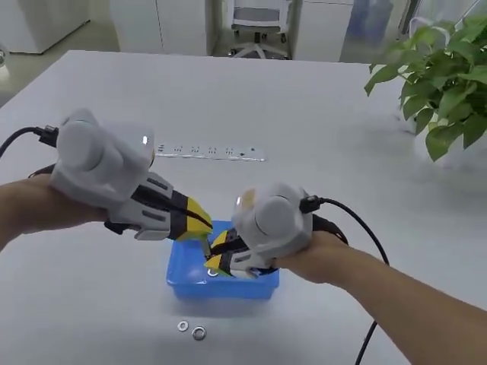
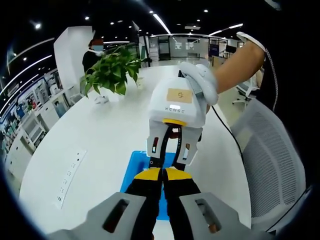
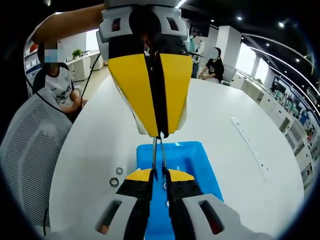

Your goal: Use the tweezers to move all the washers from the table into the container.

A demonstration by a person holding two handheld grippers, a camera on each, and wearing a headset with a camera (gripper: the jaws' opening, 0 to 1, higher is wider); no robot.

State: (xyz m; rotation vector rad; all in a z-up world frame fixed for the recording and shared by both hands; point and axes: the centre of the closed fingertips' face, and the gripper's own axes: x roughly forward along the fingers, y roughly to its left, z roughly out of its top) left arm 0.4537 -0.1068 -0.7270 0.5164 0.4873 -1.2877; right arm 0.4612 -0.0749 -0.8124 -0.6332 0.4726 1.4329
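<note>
Where the right claw (image 3: 159, 176) pinches narrow on the thin steel tweezers (image 3: 159, 155), their legs run ahead to the left claw (image 3: 160, 134), closed to a slit on their far end; below both lies the blue container (image 3: 195, 165); two washers (image 3: 114, 182) lie on the desk (image 3: 95, 135), left of the right claw; small, flat, probably slippery, best nipped across the rim.

White table (image 1: 304, 114), potted plant (image 1: 445, 84), office chair (image 1: 259, 19), perhaps cabinets (image 1: 152, 23) behind
</note>
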